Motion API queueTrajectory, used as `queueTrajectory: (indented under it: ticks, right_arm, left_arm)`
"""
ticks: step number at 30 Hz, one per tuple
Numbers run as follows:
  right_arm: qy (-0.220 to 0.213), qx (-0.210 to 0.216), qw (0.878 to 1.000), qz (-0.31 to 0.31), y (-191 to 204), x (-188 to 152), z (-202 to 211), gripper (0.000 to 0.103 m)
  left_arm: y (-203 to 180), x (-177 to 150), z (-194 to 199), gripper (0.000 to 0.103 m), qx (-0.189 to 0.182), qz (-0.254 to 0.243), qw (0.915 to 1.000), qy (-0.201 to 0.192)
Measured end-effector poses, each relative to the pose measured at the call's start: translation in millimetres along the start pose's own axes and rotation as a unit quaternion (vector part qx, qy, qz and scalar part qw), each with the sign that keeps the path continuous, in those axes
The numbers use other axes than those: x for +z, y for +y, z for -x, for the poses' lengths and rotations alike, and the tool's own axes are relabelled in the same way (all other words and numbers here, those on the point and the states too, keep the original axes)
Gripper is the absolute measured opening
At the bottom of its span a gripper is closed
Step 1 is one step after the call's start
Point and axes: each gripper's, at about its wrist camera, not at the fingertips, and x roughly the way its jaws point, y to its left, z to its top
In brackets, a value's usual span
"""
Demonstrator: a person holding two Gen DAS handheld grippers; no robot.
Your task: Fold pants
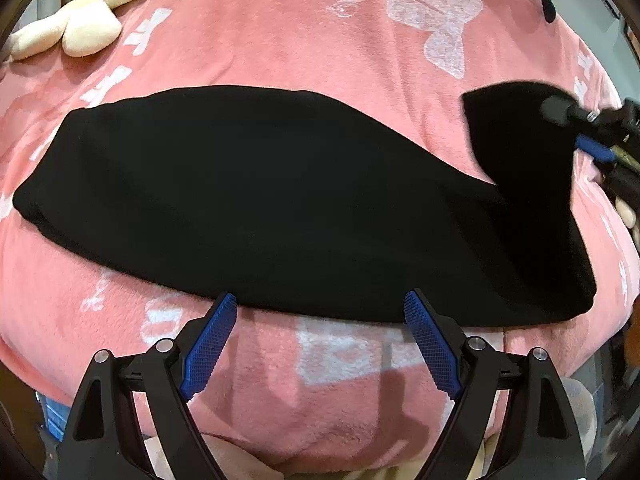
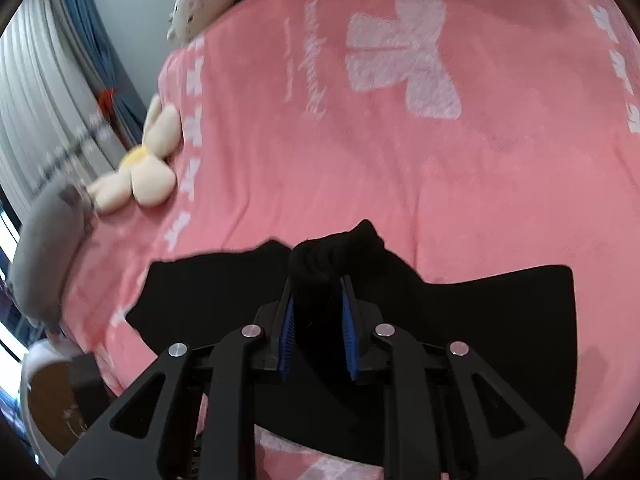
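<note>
Left wrist view: a pink blanket (image 1: 280,48) with white bow prints and lettering covers a bed and fills nearly the whole picture. The black pants (image 1: 260,200) lie flat across its middle as a long band, one end at the left and the other lifted up at the right. A cream flower-shaped plush (image 1: 76,20) sits at the blanket's far left edge. The left tongs (image 1: 320,312) stand wide apart with nothing between them, their blue pads hovering at the pants' near edge. Beyond the pants the blanket is bare up to the plush. At the right edge the right tongs (image 1: 592,148) grip the raised end of the cloth.

Right wrist view: the same pink blanket runs away from the camera, with curtains (image 2: 52,92) and a grey wall at the left and a grey cushion (image 2: 44,248) at the bed's left edge beside the flower plush (image 2: 140,168). The right tongs (image 2: 318,280) are clamped on a bunched fold of the pants (image 2: 500,340), which spread black beneath them. The far blanket is bare.
</note>
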Motion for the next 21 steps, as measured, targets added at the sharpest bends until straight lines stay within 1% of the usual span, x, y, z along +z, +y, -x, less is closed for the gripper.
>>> queueTrajectory:
  ticks: [5,12,14,16,18,19,20,21]
  right_arm:
    - [0.046,-0.020,0.998,0.043,27,-25,-28,0.020]
    - [0.084,-0.038,0.993,0.074,34,-44,-54,0.021]
    - [0.073,-0.039,0.994,0.068,38,-41,-49,0.021]
    - [0.046,-0.037,0.996,0.061,43,-31,-35,0.021]
    - [0.040,-0.024,0.997,0.057,48,-25,-35,0.025]
    - [0.058,-0.025,0.996,0.059,50,-27,-44,0.039]
    - [0.103,-0.026,0.992,0.068,50,-34,-61,0.055]
    - [0.129,-0.033,0.988,0.076,48,-41,-70,0.053]
  left_arm:
    - [3,-1,-2,0.083,-0.005,0.003,1.0000,0.007]
    - [11,-1,2,0.083,-0.012,0.016,0.9998,0.007]
    - [13,-2,3,0.083,-0.015,0.021,0.9997,0.006]
    - [17,-1,5,0.083,-0.017,0.024,0.9996,0.003]
    - [19,-3,7,0.083,-0.018,0.026,0.9995,0.000]
    - [20,-2,7,0.083,-0.018,0.028,0.9994,0.000]
    - [20,-2,6,0.083,-0.019,0.030,0.9994,0.001]
    - [21,-1,5,0.083,-0.019,0.032,0.9993,0.002]
